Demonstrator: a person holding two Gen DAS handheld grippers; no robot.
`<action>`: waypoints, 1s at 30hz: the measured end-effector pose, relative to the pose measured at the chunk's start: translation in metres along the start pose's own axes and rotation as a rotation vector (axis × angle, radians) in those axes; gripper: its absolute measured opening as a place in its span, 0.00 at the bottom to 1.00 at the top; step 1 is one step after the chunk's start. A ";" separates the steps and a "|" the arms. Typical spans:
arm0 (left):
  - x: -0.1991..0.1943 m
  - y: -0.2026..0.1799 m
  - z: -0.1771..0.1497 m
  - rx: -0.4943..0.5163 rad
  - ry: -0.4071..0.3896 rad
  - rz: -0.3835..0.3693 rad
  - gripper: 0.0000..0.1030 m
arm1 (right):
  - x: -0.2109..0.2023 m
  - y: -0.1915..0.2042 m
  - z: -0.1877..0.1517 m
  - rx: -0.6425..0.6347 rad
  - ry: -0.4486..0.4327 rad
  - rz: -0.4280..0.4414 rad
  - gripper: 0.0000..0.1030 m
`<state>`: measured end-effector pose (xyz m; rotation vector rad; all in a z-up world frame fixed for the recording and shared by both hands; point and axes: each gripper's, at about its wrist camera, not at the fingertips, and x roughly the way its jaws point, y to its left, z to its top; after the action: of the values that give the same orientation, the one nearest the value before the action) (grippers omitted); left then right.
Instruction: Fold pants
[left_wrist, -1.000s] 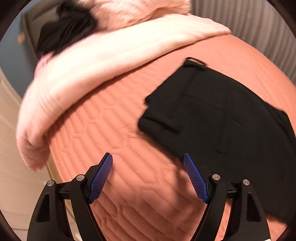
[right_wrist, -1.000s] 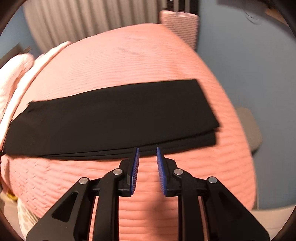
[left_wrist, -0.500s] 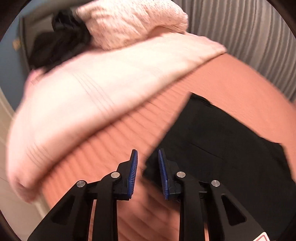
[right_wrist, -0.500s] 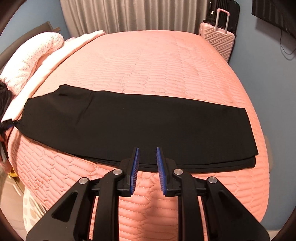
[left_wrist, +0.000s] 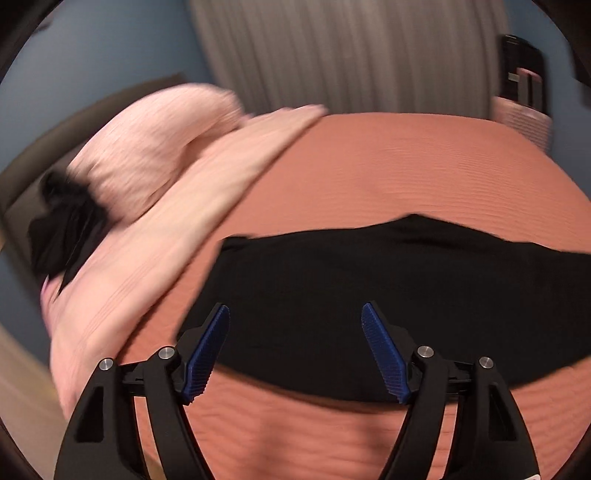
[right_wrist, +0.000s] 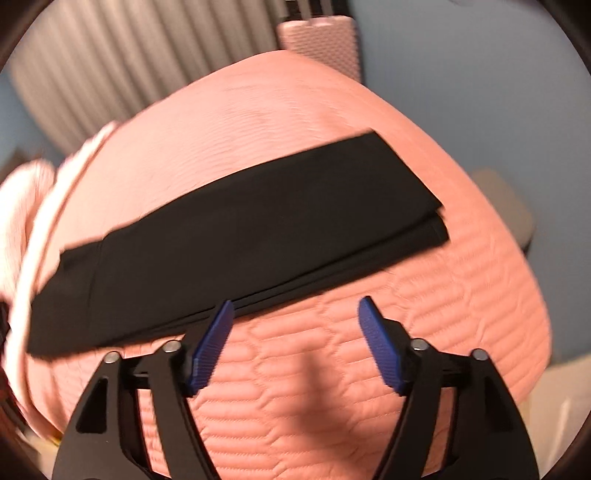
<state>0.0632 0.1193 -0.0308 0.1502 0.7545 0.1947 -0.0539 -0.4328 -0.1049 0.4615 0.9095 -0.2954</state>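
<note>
Black pants (right_wrist: 240, 236) lie as a long flat band across the salmon quilted bedspread (right_wrist: 332, 369). Your left gripper (left_wrist: 295, 350) and right gripper (right_wrist: 295, 343) both hover above the near edge, fingers spread wide, holding nothing.

A salmon quilted bedspread (right_wrist: 332, 369) covers the bed. At its head lie a pale pink blanket (left_wrist: 177, 206) and a black garment (left_wrist: 62, 229) (blurred). Behind hang grey curtains (left_wrist: 351, 55), beside a pink ribbed suitcase (right_wrist: 319, 44).

Blue walls (left_wrist: 110, 44), grey curtain (left_wrist: 351, 51), bed (right_wrist: 332, 387).
</note>
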 end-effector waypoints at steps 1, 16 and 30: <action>-0.011 -0.028 0.004 0.021 -0.008 -0.037 0.70 | 0.006 -0.013 0.003 0.031 -0.007 0.000 0.70; -0.064 -0.185 0.022 0.169 -0.015 -0.238 0.77 | 0.070 -0.069 0.030 0.221 -0.038 0.056 0.74; -0.058 -0.161 0.013 0.170 0.021 -0.131 0.79 | 0.089 -0.065 0.072 0.209 -0.107 0.020 0.06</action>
<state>0.0503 -0.0509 -0.0161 0.2589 0.7992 0.0076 0.0191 -0.5298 -0.1555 0.6416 0.7728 -0.3950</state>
